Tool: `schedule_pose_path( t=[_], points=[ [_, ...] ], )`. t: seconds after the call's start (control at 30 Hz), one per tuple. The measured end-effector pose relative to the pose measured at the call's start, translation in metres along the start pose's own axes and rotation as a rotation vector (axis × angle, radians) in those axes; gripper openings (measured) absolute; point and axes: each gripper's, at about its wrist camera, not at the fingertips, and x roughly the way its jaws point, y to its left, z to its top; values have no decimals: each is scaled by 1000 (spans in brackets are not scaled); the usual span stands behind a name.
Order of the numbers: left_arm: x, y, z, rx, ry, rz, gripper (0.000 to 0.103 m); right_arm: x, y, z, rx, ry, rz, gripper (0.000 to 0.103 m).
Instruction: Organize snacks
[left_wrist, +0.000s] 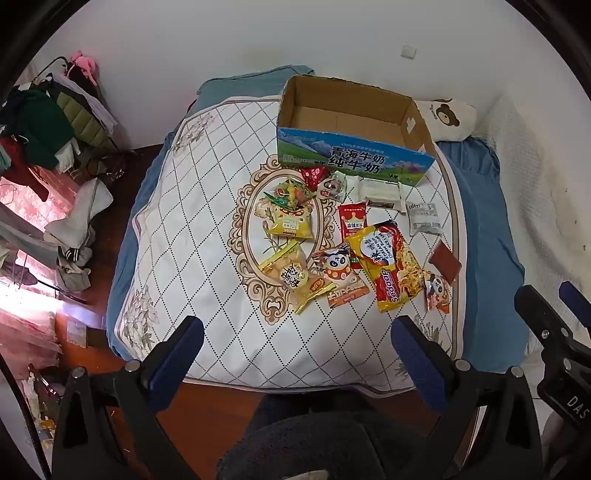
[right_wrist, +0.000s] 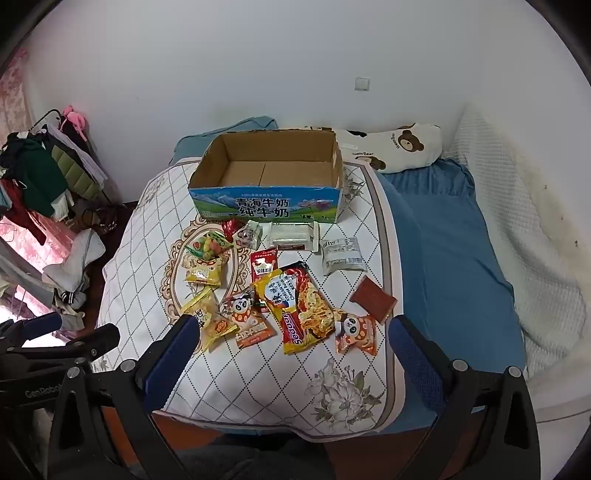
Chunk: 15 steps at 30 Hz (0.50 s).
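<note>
Cardboard forms the open milk box (right_wrist: 266, 173), which is seen empty, its bare floor exposed, at the far end of the quilted white cover (right_wrist: 236, 387) on the bed. Just in front of its printed wall, toward 6 o'clock, the snacks are scattered loose on the cover; none is inside the box.

Both claws are held wide open and grip nothing. The left claw (left_wrist: 295, 354) is poised over the near edge of the cover, with the snack pile ahead at 12 o'clock and well apart from its pads. The right claw (right_wrist: 293, 354) is set nearer: the yellow noodle packet (right_wrist: 299, 306) lies at 12 o'clock just beyond its gap, and an orange panda packet (right_wrist: 356, 332) at about 1 o'clock.

Two orange panda packets can be counted, one noodle packet, one red sachet (right_wrist: 264, 264), one brown flat packet (right_wrist: 373, 297), one white wrapped bar (right_wrist: 293, 236) and one grey-white pouch (right_wrist: 341, 254). The small yellow bags at 10 o'clock overlap, so their number cannot be told.
</note>
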Motion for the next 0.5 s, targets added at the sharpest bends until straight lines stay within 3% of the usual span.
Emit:
schedule_pose_path(
  t=[0.5],
  points=[
    [-22,5,7,-14,-33,1,103,-14,-5,4,5,-16,9,103]
  ],
)
